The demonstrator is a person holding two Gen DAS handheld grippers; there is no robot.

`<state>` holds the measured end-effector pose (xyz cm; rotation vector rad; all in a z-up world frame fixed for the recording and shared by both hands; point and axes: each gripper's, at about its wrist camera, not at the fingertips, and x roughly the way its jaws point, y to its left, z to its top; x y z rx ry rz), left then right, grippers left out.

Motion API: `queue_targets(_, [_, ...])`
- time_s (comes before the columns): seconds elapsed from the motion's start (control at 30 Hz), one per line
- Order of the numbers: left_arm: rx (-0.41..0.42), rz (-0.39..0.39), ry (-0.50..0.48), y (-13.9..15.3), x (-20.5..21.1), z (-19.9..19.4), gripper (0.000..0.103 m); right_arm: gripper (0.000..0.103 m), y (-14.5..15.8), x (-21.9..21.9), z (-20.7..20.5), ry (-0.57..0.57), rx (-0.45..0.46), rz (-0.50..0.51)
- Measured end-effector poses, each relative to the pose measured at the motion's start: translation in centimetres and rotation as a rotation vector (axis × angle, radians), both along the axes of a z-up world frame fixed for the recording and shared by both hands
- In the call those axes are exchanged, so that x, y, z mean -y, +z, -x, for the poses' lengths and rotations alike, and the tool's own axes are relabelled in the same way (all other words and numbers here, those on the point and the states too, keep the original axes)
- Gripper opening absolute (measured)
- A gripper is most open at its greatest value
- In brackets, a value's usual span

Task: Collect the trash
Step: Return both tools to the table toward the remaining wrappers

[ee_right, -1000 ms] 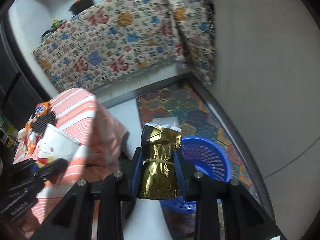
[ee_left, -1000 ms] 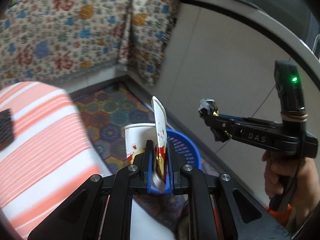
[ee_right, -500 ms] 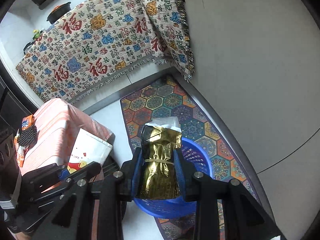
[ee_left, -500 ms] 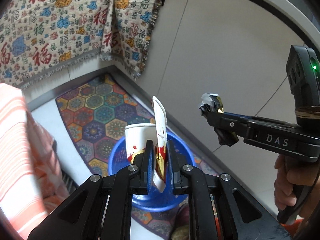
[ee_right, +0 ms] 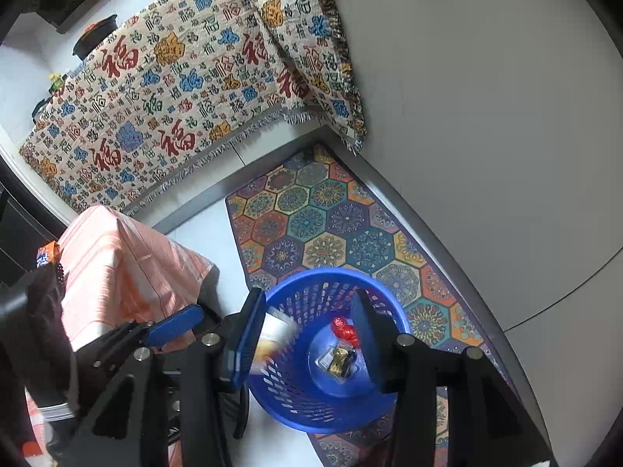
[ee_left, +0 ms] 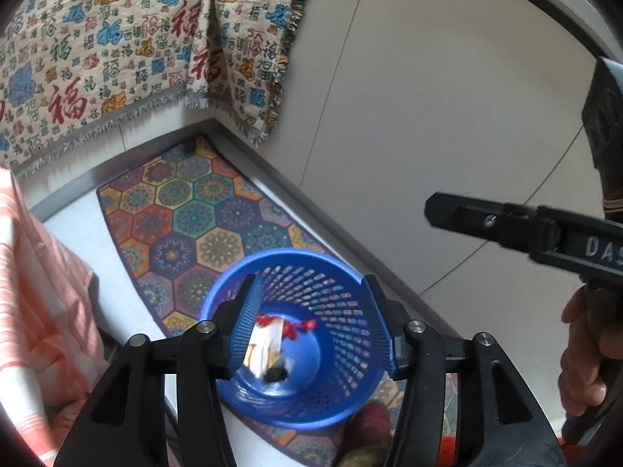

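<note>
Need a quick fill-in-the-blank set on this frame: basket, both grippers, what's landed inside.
1. The basket is coloured ____.
2. The left gripper has its jaws ____, nothing between them.
3. The gold wrapper lies ____ the basket.
4. The basket stands on a patterned ____.

Missing words: blue; open; inside; rug

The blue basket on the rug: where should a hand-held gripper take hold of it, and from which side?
Grip the blue basket at its top rim, from above, one finger inside and one outside. It stands upright and open-topped; the perforated wall is thin, while the round body looks too wide to span.
</note>
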<state>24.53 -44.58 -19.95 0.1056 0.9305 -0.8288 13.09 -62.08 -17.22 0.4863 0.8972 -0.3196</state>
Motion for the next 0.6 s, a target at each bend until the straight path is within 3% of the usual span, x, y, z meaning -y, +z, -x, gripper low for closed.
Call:
queue_targets(0.13, [0.017, 0.007, 0.031, 1.6, -1.5, 0.6, 0.062, 0.047, 1.3, -0.5, 0.1, 0.002, 0.028, 0.03])
queue_targets(0.33, [0.105, 0.024, 0.101, 7.2, -8.5, 3.7, 0.085, 0.047, 4.5, -4.1, -0.5, 0.063, 0.082, 0.154])
queue_targets(0.47, [0.168, -0.048, 0.185, 8.8, -15.5, 5.6, 0.094, 0.052, 6.9, -9.3, -1.6, 0.173, 0.146, 0.214])
queue_targets(0.6, [0.143, -0.174, 0.327, 7.0, -24.1, 6.0, 0.094, 0.054, 8.2, -16.8, -3.1, 0.323, 0.187, 0.244])
